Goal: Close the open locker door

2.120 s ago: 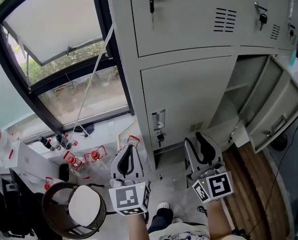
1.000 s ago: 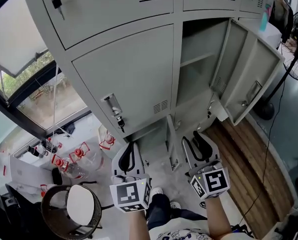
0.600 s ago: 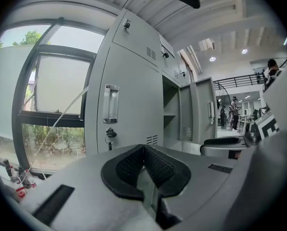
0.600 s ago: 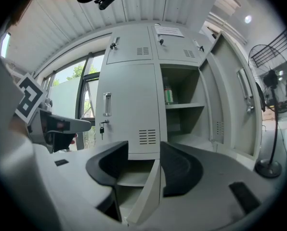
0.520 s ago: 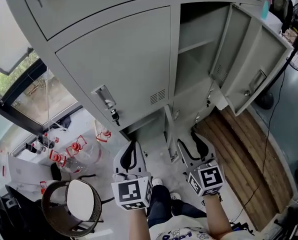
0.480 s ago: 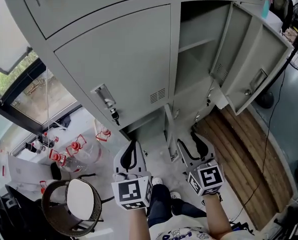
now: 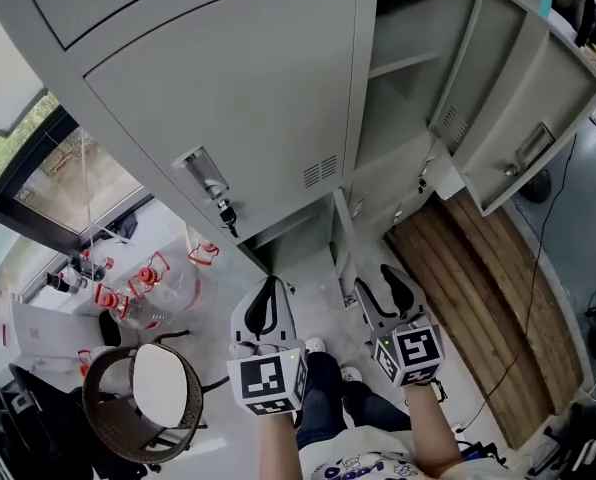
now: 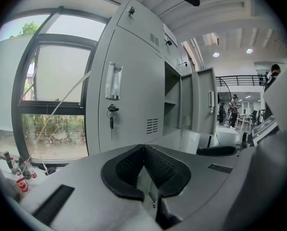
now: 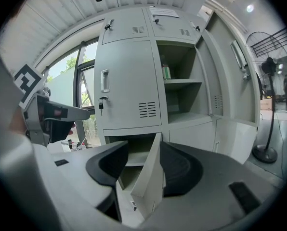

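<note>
Left hand-held gripper [image 7: 265,308]: low in the head view, left of the other one; black pads [image 8: 129,170] shut tight, tips touching, nothing held.
Right hand-held gripper [image 7: 386,290]: jaws wide apart, just been opening; nothing pinched between the pads.
Low open door [image 7: 341,253]: small, grey, at the bottom of the locker, swung out toward the floor; just ahead of the right hand-held gripper and a bit to its left, not touching; thin edge [image 9: 150,177] seen through the gap of those jaws.
Tall open door [image 7: 523,98]: higher up and farther off, up and right of the right hand-held gripper, well apart; swung out over the wooden floor [image 7: 488,298].
Closed door [image 7: 238,118]: up ahead of the left hand-held gripper; key [image 7: 225,216] hanging in the lock.
Window [image 7: 38,168]: far left, green plants outside.
</note>
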`<state>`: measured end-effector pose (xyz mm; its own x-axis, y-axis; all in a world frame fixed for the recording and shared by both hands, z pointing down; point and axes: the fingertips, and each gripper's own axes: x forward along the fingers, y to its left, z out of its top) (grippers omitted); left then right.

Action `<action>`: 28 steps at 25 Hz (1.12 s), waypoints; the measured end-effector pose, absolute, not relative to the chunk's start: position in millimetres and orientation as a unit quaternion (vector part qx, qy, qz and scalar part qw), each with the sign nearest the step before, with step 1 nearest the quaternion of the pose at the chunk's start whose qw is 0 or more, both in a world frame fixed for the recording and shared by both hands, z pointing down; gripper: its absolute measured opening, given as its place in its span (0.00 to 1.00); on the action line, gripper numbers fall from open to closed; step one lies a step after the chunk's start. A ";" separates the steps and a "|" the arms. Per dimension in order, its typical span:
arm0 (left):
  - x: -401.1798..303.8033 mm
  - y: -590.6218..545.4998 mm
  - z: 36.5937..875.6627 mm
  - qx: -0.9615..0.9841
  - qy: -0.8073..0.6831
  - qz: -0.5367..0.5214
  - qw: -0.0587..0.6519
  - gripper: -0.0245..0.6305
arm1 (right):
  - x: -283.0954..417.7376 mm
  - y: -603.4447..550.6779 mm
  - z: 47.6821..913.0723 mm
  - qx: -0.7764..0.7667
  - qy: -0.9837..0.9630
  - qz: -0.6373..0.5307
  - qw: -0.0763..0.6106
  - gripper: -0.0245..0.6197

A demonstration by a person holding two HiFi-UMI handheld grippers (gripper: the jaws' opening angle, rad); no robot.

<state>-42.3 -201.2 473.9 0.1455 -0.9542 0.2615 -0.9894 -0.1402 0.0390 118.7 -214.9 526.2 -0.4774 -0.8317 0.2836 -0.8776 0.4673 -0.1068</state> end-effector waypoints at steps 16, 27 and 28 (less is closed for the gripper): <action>-42.4 -195.2 508.9 0.750 -0.641 0.098 0.131 0.04 | 118.4 -201.2 591.5 0.491 -0.841 0.185 0.134 0.36; -58.8 -187.1 507.4 0.737 -0.656 0.096 0.132 0.04 | 108.1 -198.3 599.8 0.482 -0.843 0.189 0.150 0.24; -60.6 -186.6 506.5 0.736 -0.658 0.095 0.131 0.04 | 106.3 -198.1 600.0 0.479 -0.844 0.190 0.151 0.25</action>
